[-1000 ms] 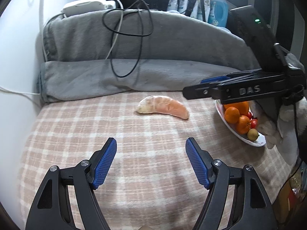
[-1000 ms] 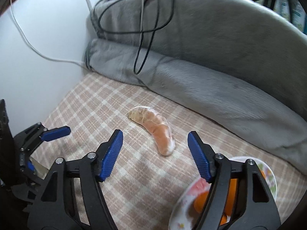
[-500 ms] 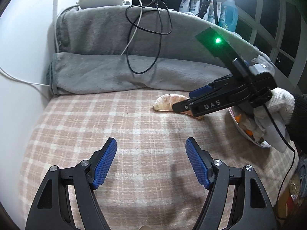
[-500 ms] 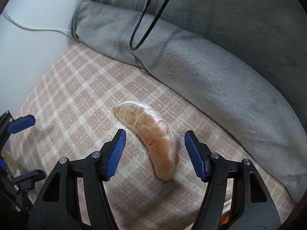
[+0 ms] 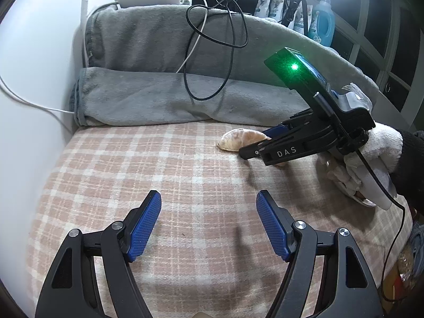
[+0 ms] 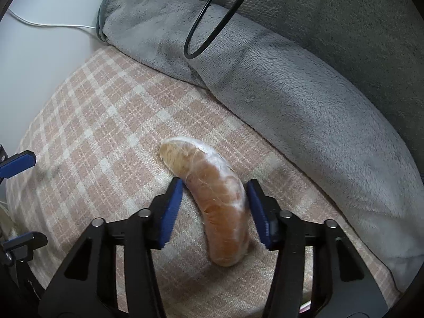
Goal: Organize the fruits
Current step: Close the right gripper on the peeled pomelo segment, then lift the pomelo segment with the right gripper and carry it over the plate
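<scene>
A large peeled orange citrus segment [image 6: 214, 198] lies on the pink checked cloth [image 6: 100, 122]. My right gripper [image 6: 215, 200] is open with its blue pads on either side of the segment's middle, the right pad close against it. In the left wrist view the segment [image 5: 239, 139] shows partly behind the right gripper [image 5: 261, 143], held by a white-gloved hand. My left gripper [image 5: 208, 225] is open and empty, low over the cloth, well short of the segment. The fruit plate [image 5: 363, 200] is almost hidden under the gloved hand.
A rolled grey blanket [image 5: 159, 100] runs along the back of the cloth, with black and white cables [image 5: 209, 53] draped over it. A white wall [image 5: 31, 79] stands at the left. Bottles [image 5: 322, 26] stand on a sill behind.
My right gripper has moved forward and down so its pads now straddle the segment, and its jaws have narrowed. The left gripper has stayed open and nearly still.
</scene>
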